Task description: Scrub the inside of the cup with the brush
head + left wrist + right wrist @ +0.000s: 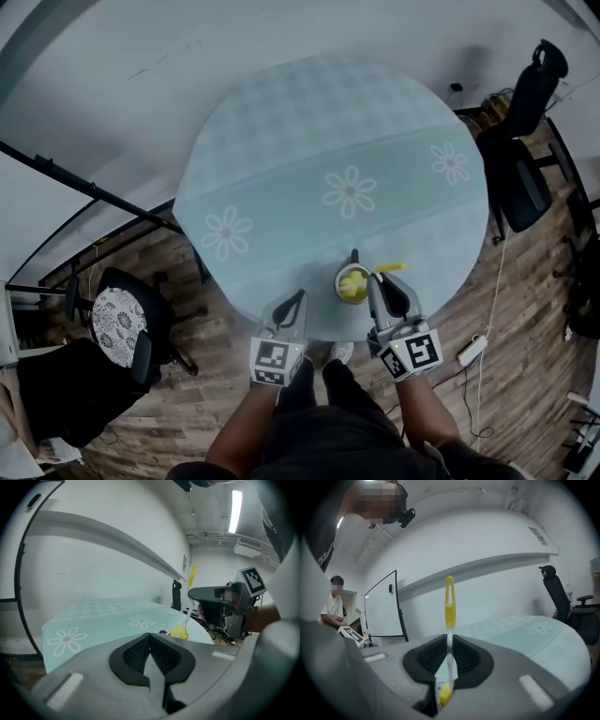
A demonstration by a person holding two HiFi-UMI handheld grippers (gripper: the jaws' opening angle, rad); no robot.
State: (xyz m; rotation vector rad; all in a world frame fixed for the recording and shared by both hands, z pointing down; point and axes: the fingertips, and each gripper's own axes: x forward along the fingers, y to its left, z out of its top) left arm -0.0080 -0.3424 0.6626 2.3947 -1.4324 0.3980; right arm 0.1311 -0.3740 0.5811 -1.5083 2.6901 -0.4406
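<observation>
A small cup (pixel 350 284) stands near the front edge of the round table (pixel 281 141). The yellow bristle head of the brush (pixel 355 287) sits inside it. My right gripper (pixel 377 278) is just right of the cup, shut on the brush's white stem (pixel 449 645). The yellow handle (pixel 449 604) sticks out beyond the jaws, and the bristle head (pixel 446 694) shows below them. My left gripper (pixel 298 298) hovers at the table's edge left of the cup, jaws shut with nothing between them (pixel 150 641). From there the brush head (pixel 179 632) and the right gripper (pixel 225 606) show ahead; the cup is mostly hidden.
The table wears a pale teal cloth with flower prints (pixel 349 192). Black office chairs stand at the right (pixel 525 141) and lower left (pixel 122 323). A whiteboard (pixel 384 609) and a seated person (pixel 333 606) are off to one side. A power strip (pixel 471 351) lies on the wooden floor.
</observation>
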